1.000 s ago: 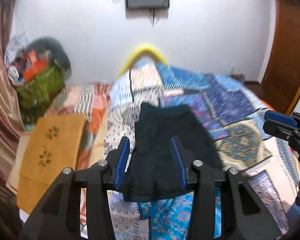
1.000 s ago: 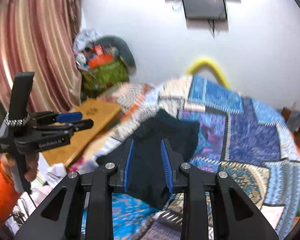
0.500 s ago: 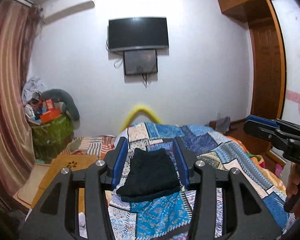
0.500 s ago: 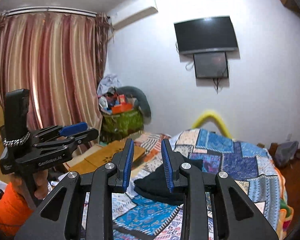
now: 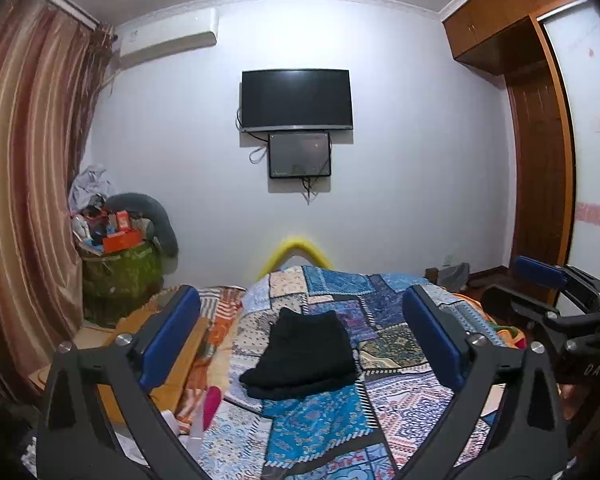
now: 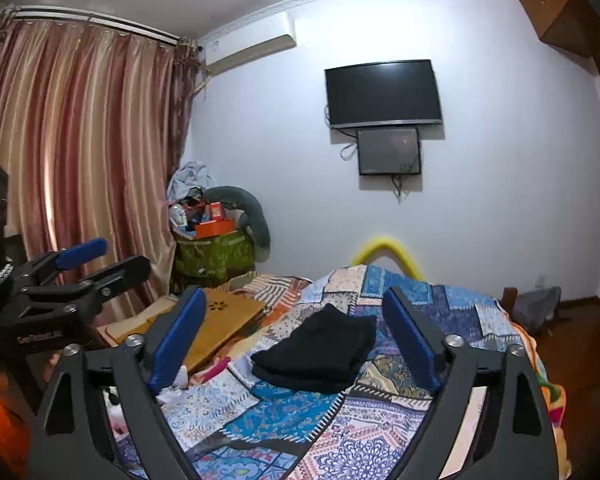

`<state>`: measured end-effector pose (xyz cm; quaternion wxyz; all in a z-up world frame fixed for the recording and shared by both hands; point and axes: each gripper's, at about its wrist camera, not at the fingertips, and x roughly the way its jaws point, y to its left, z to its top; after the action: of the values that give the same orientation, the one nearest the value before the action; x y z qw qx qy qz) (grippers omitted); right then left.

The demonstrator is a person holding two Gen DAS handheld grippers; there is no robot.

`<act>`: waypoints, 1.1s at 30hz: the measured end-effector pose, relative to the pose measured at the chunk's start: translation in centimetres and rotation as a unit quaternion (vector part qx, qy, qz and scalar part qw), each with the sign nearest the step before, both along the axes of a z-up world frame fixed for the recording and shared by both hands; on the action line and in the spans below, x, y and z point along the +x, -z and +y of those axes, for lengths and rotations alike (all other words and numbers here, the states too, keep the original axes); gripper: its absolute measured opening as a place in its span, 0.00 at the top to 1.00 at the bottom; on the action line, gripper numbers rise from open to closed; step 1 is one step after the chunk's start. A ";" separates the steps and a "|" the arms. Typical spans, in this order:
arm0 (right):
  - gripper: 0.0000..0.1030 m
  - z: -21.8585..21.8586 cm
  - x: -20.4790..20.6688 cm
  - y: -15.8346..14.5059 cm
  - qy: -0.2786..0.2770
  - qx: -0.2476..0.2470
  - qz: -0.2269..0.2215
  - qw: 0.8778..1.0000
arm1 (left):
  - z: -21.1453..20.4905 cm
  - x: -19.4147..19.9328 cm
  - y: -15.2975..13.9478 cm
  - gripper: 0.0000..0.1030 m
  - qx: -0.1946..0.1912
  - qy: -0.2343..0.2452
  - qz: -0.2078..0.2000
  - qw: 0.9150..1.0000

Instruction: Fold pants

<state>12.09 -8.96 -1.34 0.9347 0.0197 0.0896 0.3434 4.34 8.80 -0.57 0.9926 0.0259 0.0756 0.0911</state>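
The black pants [image 5: 302, 354] lie folded into a compact stack on the patchwork bedspread [image 5: 320, 424]; they also show in the right wrist view [image 6: 320, 352]. My left gripper [image 5: 302, 312] is open and empty, held well back from the pants and above the bed. My right gripper [image 6: 294, 314] is open and empty too, equally far back. The right gripper shows at the right edge of the left wrist view [image 5: 540, 284]. The left gripper shows at the left edge of the right wrist view [image 6: 100, 260].
A wooden lap table [image 6: 216, 320] lies left of the bed. A green basket heaped with clutter [image 5: 118, 268] stands by the striped curtain [image 6: 80, 152]. A TV [image 5: 296, 100] hangs on the far wall. A wooden door [image 5: 540, 184] is on the right.
Both grippers have pulled back and up from the pants, so the whole room now shows. Both jaws have opened much wider. The folded pants have stayed on the bed.
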 end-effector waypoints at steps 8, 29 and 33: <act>0.00 -0.6 -0.8 0.7 0.006 0.010 0.007 1.000 | -0.1 -0.4 0.6 0.00 0.007 0.010 0.003 1.000; 0.00 -0.8 -1.8 0.5 0.014 0.007 -0.002 1.000 | 1.2 0.3 1.4 0.00 -0.019 0.014 0.017 1.000; 0.00 -1.0 -1.9 0.4 0.015 0.008 -0.001 1.000 | 1.3 0.4 1.5 0.00 -0.025 0.014 0.018 0.999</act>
<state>10.22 -9.95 -1.74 0.9397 0.0280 0.0858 0.3299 4.77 10.08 -2.06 0.9926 0.0040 0.0958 0.0746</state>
